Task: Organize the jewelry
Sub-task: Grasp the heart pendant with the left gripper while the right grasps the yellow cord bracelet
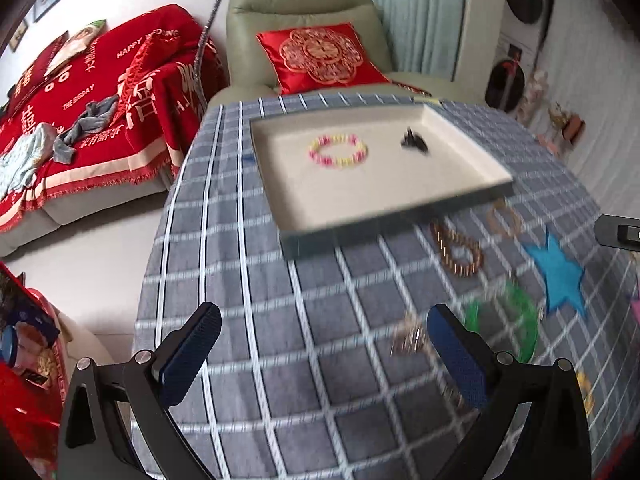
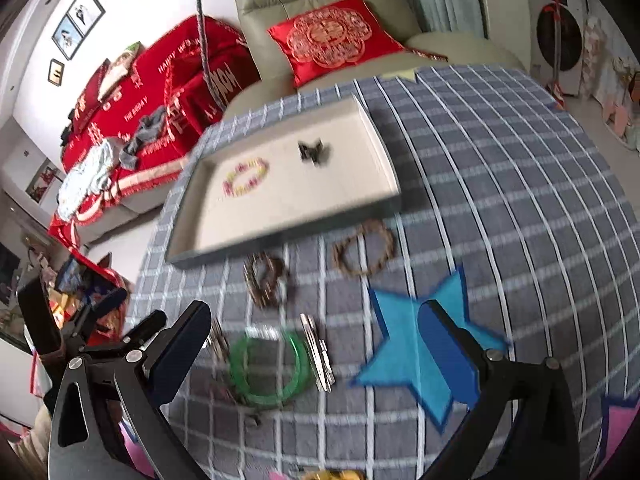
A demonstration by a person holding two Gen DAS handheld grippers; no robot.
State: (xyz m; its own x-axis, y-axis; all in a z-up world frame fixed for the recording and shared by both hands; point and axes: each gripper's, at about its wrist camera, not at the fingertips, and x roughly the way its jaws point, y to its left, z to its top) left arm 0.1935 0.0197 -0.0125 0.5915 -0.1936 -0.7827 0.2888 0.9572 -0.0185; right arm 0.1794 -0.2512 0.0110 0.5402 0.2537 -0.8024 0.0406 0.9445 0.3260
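Two claws hang wide and empty above a table [image 1: 248, 240] spread with a grey checked cloth. The left claw [image 1: 324, 356] hovers on the near side of the white tray [image 1: 472, 140], its fingers apart over bare cloth; the right claw [image 2: 316, 356] gapes just above a green bangle [image 2: 268, 368] and a silver clip [image 2: 318, 354] lying nearer than the tray. Beside them sits a blue felt star [image 2: 420, 356]. Closer to the tray's near edge rest a dark beaded bracelet [image 2: 266, 280] and a brown woven bracelet [image 2: 364, 252]. Inside the tray lie a pink-and-yellow bead bracelet [image 1: 338, 150] and, to its right, a small black piece [image 1: 414, 142], too blurred to identify. Beyond the tray stands an armchair [image 1: 300, 8] with a red cushion [image 1: 320, 56].
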